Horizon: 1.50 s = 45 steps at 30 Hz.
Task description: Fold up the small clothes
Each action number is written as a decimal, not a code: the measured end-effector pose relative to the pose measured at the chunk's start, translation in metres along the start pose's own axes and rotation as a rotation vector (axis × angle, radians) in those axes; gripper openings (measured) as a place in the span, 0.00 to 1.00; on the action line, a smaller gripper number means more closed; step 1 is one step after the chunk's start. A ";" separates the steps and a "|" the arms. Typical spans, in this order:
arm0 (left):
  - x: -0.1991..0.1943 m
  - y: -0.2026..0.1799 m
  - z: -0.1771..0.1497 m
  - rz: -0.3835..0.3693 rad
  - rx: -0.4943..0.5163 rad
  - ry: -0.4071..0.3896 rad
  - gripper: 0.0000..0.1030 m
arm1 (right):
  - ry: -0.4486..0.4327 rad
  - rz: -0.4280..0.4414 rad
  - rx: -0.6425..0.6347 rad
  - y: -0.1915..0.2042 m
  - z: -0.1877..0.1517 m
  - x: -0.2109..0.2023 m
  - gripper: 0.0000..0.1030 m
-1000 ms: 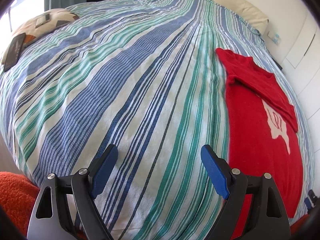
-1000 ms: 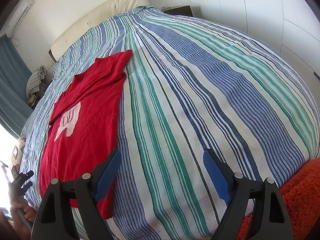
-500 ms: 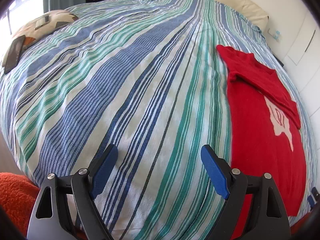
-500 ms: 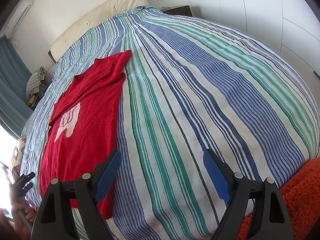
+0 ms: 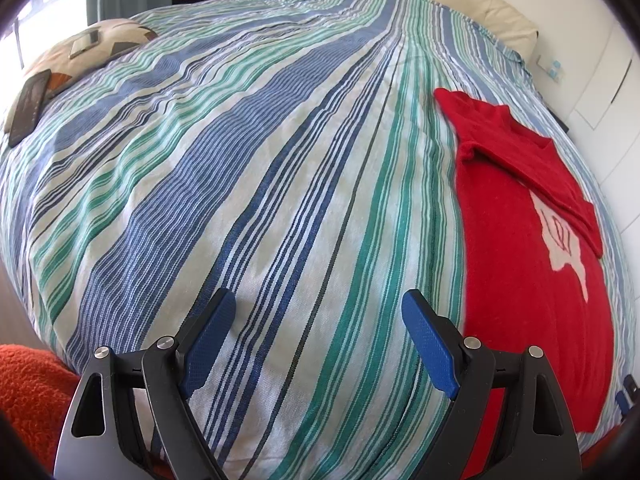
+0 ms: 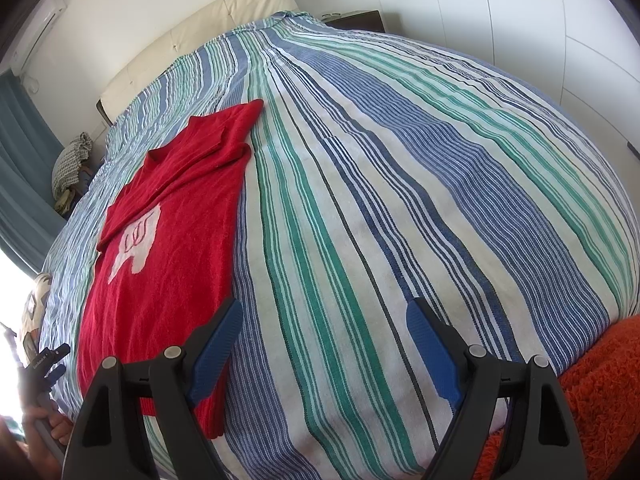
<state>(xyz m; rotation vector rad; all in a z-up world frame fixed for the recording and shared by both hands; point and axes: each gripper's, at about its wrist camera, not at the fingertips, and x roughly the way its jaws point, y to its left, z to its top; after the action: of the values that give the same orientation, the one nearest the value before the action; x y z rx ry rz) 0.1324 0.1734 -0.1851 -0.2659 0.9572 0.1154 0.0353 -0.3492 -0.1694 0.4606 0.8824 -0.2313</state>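
Note:
A red knitted top (image 5: 516, 248) with a white motif lies flat on the striped bed cover (image 5: 248, 184), folded lengthwise with a sleeve laid across it. In the left wrist view it lies right of my left gripper (image 5: 320, 332), which is open and empty above the near edge of the bed. In the right wrist view the top (image 6: 172, 248) lies to the left, its near hem under the left finger of my right gripper (image 6: 324, 340), which is open and empty.
A patterned pillow (image 5: 96, 46) with a phone and a dark tablet (image 5: 28, 106) lies at the far left of the bed. An orange rug (image 6: 592, 392) lies below the bed's near edge. The headboard (image 6: 192, 40) and white wardrobe doors (image 6: 520, 16) stand behind.
The left gripper has shifted slightly so the red top sits a little farther right and lower in its view. The right gripper has barely moved. Both stay open.

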 end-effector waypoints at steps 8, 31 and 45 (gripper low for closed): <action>0.000 0.000 0.000 0.000 -0.001 0.000 0.84 | 0.000 0.000 0.001 0.000 0.000 0.000 0.81; -0.044 -0.002 -0.020 -0.263 -0.036 0.123 0.84 | 0.059 0.211 0.036 0.005 0.010 -0.026 0.81; -0.027 -0.071 -0.071 -0.363 0.189 0.354 0.41 | 0.376 0.407 -0.003 0.047 -0.037 0.033 0.61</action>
<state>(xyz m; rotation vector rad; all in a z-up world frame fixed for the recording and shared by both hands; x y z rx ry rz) 0.0757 0.0861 -0.1898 -0.2861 1.2459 -0.3646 0.0477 -0.2903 -0.2018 0.6824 1.1314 0.2377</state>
